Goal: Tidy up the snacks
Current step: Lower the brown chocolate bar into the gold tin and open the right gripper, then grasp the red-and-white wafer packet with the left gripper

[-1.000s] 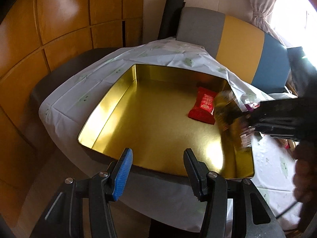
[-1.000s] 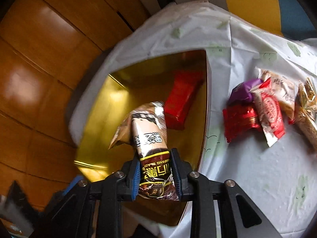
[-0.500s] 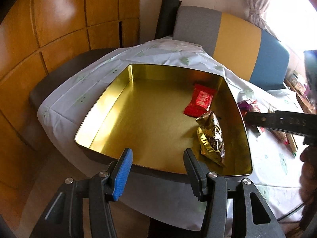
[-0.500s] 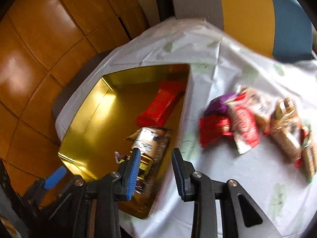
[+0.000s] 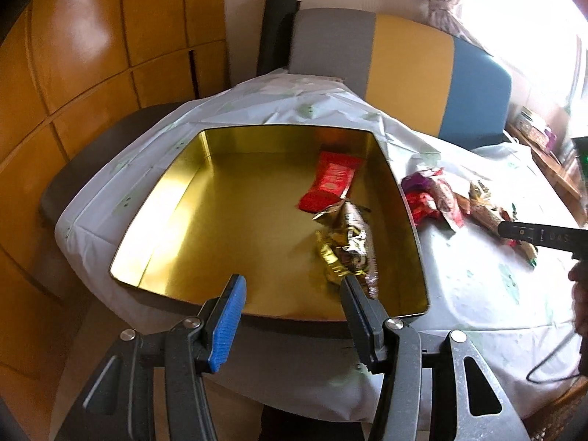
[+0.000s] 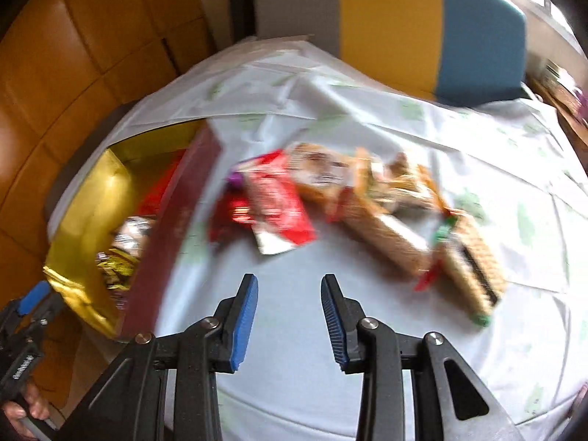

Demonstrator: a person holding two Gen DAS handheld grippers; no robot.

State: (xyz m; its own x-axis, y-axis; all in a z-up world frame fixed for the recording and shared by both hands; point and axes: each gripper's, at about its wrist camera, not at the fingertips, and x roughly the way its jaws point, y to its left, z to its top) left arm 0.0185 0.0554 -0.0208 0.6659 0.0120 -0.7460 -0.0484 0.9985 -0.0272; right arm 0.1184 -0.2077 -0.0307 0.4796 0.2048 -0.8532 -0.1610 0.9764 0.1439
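Observation:
A gold tin box sits on the white tablecloth; it also shows at the left of the right wrist view. Inside lie a red snack pack and a gold and brown snack pack. My left gripper is open and empty at the tin's near edge. My right gripper is open and empty above the cloth, right of the tin; it also shows in the left wrist view. A pile of snack packs lies on the cloth ahead of it, also in the left wrist view.
A grey, yellow and blue chair back stands behind the table. Wooden wall panels are on the left. The tablecloth hangs over the table's edges. A wafer pack lies at the pile's right end.
My right gripper opened, dropped the gold and brown pack into the tin, then swung right over the cloth toward the snack pile. The left gripper stayed by the tin's near edge.

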